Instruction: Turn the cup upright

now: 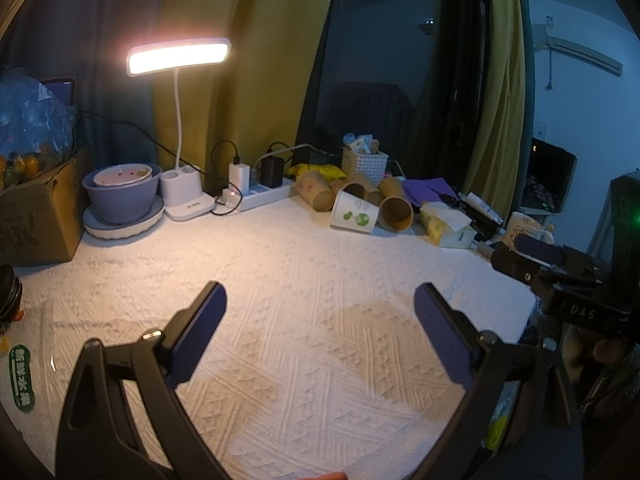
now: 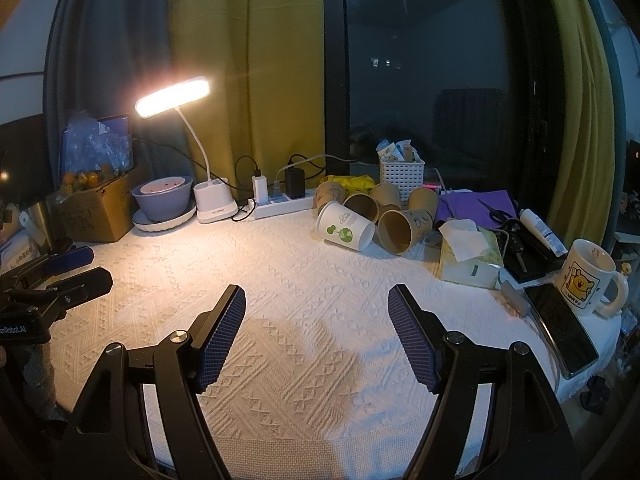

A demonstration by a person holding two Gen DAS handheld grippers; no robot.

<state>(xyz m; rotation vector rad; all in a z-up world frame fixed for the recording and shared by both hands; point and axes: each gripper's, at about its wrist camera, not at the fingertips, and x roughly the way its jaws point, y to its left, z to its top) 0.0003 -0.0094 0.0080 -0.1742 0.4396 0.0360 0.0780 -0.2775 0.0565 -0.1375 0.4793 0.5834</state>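
While both tools wait with jaws apart and empty, the left hand-held gripper [image 1: 320, 332] sits farther from the white cup [image 2: 345, 231]. It lies on its side at the tabletop's [image 2: 280, 272] back, mouth facing left, ahead of the right hand-held gripper [image 2: 316, 334].
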